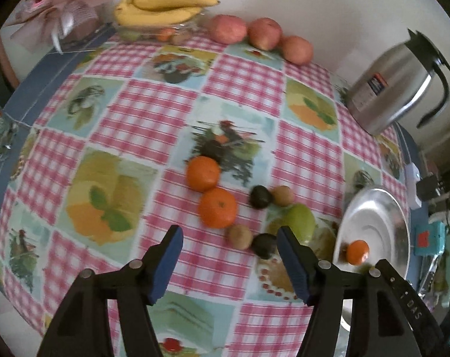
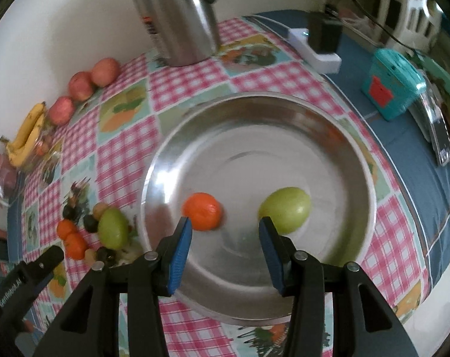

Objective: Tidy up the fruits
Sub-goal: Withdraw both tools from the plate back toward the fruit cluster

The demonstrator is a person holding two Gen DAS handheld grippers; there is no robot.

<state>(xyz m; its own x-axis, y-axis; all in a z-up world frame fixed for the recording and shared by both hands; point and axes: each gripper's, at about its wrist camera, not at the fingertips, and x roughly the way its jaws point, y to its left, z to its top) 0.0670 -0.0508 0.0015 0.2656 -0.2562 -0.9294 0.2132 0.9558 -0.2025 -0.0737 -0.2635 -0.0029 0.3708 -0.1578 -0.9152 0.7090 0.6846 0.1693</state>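
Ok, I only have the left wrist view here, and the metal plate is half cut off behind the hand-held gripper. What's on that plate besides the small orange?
Observer: A green fruit lies on the metal plate too, to the right of the orange in the right wrist view, and apart from it.
Operator: Is the right hand-held gripper holding either one?
Observer: No. The right hand-held gripper is open above the near side of the plate, with nothing between its blue pads.
Operator: Anything past the plate I can't see properly?
Observer: A white power strip with a black plug in it lies on the blue cloth behind the plate, to the right of the steel jug.
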